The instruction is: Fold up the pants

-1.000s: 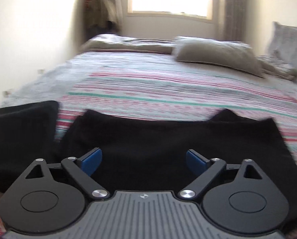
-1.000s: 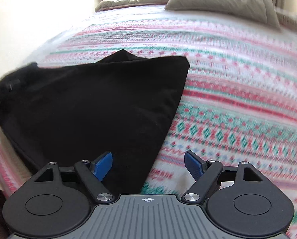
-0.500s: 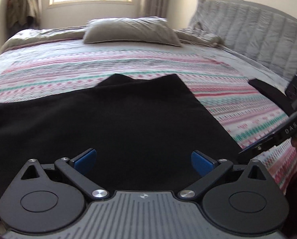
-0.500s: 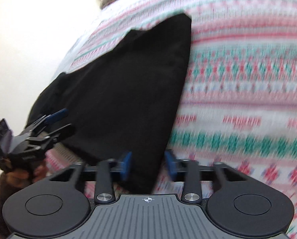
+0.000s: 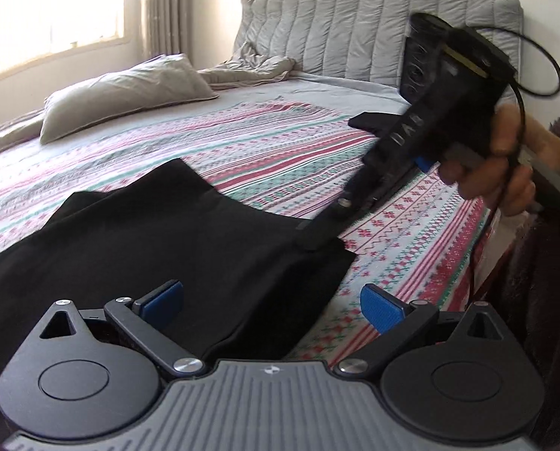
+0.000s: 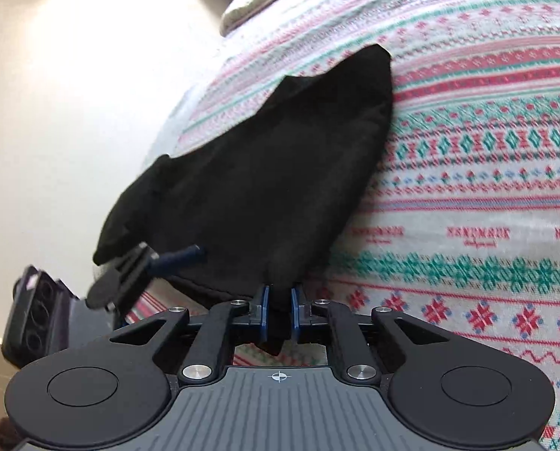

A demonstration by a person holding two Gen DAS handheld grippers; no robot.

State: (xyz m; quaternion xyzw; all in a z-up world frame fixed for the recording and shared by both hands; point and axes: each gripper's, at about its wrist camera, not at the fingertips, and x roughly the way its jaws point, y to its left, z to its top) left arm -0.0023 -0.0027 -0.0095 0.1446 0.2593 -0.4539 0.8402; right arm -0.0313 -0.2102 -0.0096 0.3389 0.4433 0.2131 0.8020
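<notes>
Black pants [image 5: 159, 233] lie flat on the patterned bedspread [image 5: 280, 150], also seen in the right wrist view [image 6: 272, 173]. My left gripper [image 5: 272, 300] is open, with its blue pads over the near right corner of the pants. My right gripper [image 6: 278, 312] is shut on the near edge of the pants, and black cloth sits pinched between its pads. It shows in the left wrist view [image 5: 317, 240] touching the right edge of the pants. The left gripper shows at the left in the right wrist view [image 6: 148, 263].
A grey pillow [image 5: 125, 94] and rumpled bedding lie at the head of the bed, before a grey padded headboard [image 5: 340, 30]. A window [image 5: 50, 11] is at the far left. The bed's edge [image 5: 483, 248] runs along the right, and a pale wall [image 6: 73, 94] stands beside the bed.
The right gripper closed on the edge of the pants. The left gripper swung right toward the near right corner of the pants and stayed open.
</notes>
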